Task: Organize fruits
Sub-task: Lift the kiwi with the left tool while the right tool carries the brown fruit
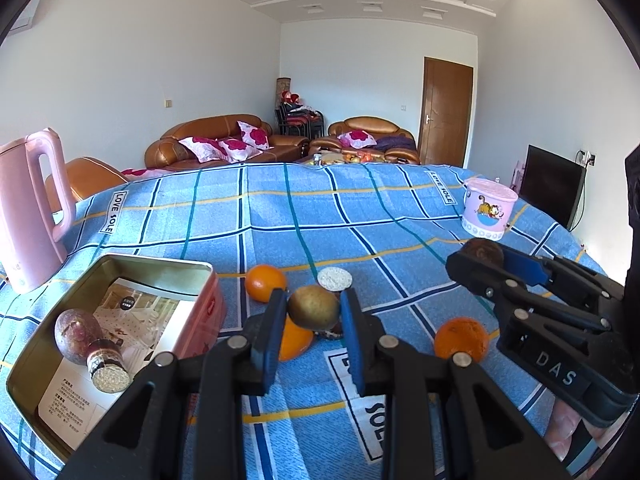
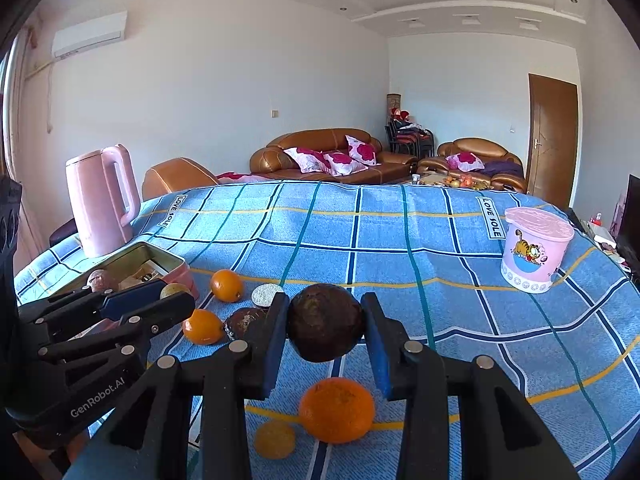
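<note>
My left gripper (image 1: 313, 307) is shut on a yellow-green fruit (image 1: 313, 307), held above the blue checked cloth, just right of the open pink tin (image 1: 160, 276). The tin holds a purple fruit (image 1: 77, 336) and a cut one (image 1: 106, 372). My right gripper (image 2: 325, 328) is shut on a dark brown fruit (image 2: 325, 328), lifted above an orange (image 2: 337, 410). In the left wrist view the right gripper (image 1: 482, 254) shows at right. Oranges (image 1: 265, 282) (image 1: 462, 340), a cut fruit half (image 1: 334, 279) and another dark fruit (image 2: 245, 322) lie on the cloth.
A pink kettle (image 2: 100, 204) stands at the far left behind the tin. A pink lidded Garfield tub (image 2: 534, 250) stands at the far right. A small yellow fruit (image 2: 275, 439) lies near the front edge. Sofas and a door are beyond the table.
</note>
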The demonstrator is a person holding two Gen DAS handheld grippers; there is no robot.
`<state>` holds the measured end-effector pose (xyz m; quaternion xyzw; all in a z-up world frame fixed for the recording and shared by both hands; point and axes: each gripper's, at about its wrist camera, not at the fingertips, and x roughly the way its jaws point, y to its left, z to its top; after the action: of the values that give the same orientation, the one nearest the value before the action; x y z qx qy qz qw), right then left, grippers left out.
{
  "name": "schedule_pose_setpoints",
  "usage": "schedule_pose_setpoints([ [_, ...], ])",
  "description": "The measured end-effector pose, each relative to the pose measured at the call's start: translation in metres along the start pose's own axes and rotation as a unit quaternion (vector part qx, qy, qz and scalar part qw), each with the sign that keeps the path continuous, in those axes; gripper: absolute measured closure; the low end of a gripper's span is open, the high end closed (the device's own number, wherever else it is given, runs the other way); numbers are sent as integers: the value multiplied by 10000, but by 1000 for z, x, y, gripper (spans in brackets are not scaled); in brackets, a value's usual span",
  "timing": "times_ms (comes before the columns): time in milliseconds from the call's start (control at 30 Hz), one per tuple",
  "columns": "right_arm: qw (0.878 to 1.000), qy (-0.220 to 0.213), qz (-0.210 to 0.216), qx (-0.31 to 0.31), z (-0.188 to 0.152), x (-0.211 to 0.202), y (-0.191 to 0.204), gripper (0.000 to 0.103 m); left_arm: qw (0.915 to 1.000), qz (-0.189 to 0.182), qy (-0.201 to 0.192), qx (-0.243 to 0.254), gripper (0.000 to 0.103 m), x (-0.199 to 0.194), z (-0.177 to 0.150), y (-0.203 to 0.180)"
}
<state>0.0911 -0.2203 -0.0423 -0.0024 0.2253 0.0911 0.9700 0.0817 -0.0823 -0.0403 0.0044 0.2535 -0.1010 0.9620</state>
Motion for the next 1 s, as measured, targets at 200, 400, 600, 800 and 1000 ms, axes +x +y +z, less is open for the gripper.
schedule_pose_setpoints([
  [200,9999,-106,-7,-13,-1,-5,0,64,9999,26,-97,23,74,-4,0,-1],
  [400,9998,-176,-22,-24,0,-7,0,64,9998,55,-184,34,74,-7,0,-1],
  [600,9996,-263,-40,-34,0,-10,0,64,9996,75,-269,63,74,-11,0,-2],
  [800,9994,-349,-61,-47,-1,-14,1,64,9993,95,-364,68,74,-14,0,-2],
  [1000,9991,-416,-77,-61,0,-16,2,64,9990,99,-438,80,74,-17,-1,-3],
])
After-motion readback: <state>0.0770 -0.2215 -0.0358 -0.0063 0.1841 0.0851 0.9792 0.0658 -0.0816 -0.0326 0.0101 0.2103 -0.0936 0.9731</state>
